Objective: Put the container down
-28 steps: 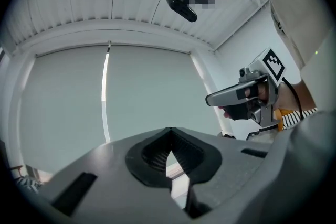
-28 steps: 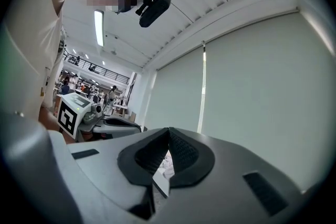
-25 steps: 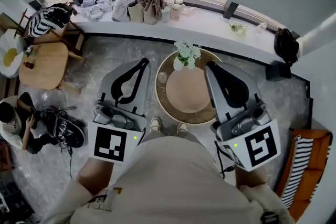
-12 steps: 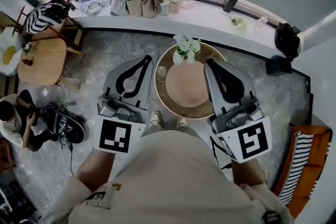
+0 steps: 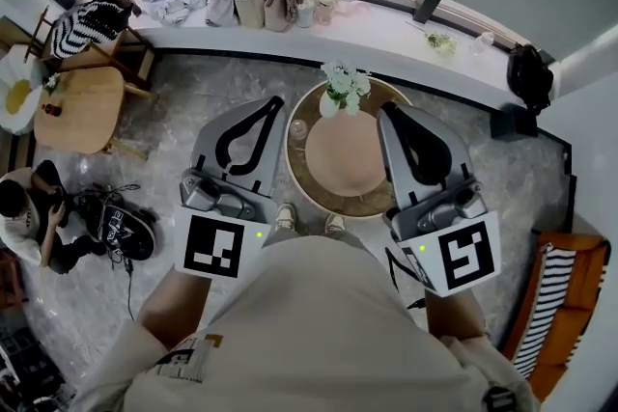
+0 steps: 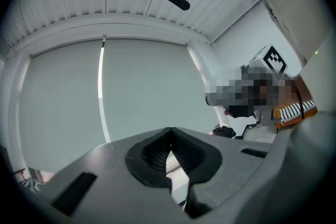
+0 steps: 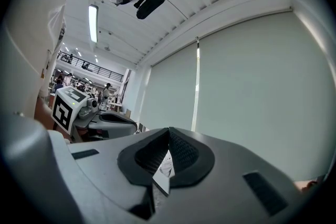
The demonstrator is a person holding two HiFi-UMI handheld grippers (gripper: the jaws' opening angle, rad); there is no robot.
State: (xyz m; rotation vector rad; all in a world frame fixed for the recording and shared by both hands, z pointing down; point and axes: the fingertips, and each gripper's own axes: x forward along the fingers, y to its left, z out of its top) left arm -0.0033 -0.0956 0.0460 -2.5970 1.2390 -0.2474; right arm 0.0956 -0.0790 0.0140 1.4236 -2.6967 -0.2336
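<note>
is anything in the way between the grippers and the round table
Nothing visible. The left gripper and right gripper, both shut and empty, flank the table in the head view. On it, flowers and a small glass sit at the far side; the middle is bare.

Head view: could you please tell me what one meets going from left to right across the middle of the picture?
In order: wooden table → left gripper → round table → right gripper → black bag.
</note>
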